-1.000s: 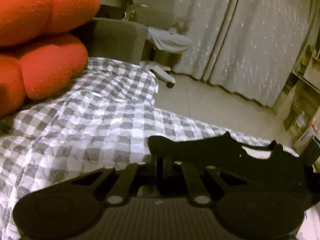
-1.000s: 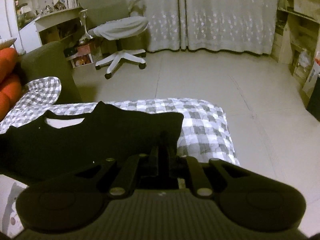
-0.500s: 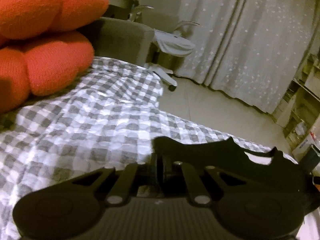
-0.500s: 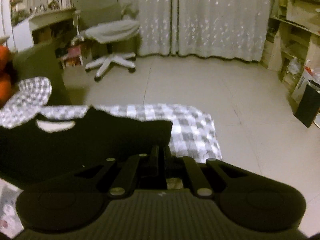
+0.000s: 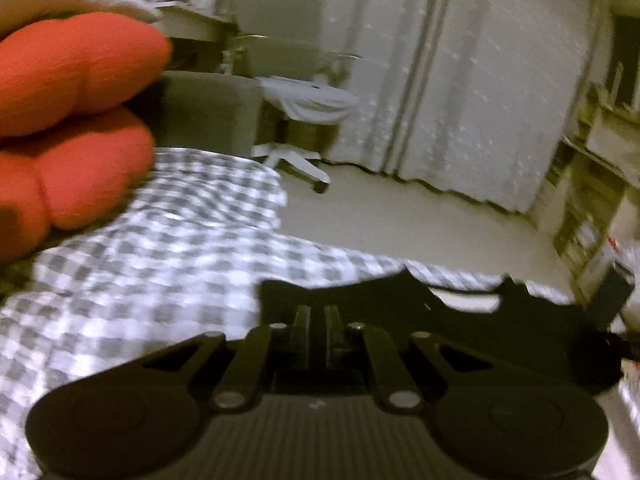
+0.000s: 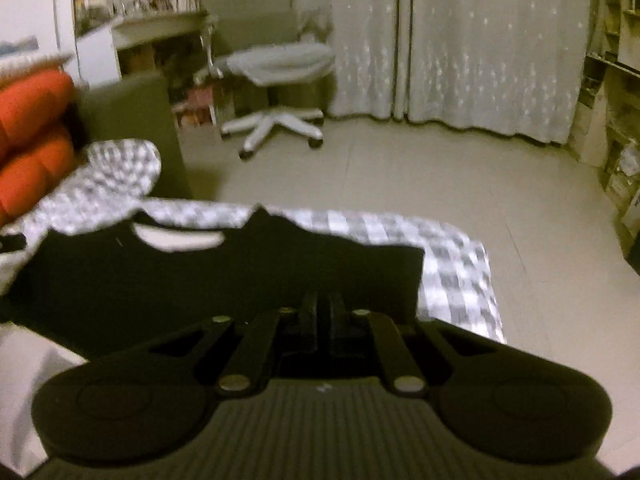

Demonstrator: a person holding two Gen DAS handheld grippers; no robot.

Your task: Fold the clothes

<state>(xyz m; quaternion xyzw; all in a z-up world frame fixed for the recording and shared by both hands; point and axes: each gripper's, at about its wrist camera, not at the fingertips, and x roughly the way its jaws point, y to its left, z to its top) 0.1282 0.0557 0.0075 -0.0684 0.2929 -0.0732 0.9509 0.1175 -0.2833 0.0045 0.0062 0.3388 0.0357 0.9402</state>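
A black garment [image 5: 460, 312] with a neck opening hangs stretched between my two grippers above a grey-and-white checked bedspread [image 5: 160, 248]. My left gripper [image 5: 317, 316] is shut on the garment's left top corner. In the right wrist view my right gripper [image 6: 323, 312] is shut on the right top corner of the same black garment [image 6: 200, 280]. The neck opening [image 6: 180, 240] shows a white lining. The garment's lower part is hidden behind the grippers.
Orange cushions [image 5: 72, 120] lie on the bed's far left against a grey sofa arm [image 5: 208, 112]. A white office chair [image 6: 276, 92] stands on the tiled floor before the curtains [image 6: 460, 40]. Shelves [image 6: 616, 120] line the right wall.
Both grippers have lifted the garment and drawn back a little; more of the room and floor shows. The view is motion-blurred now. Both stay shut on the garment.
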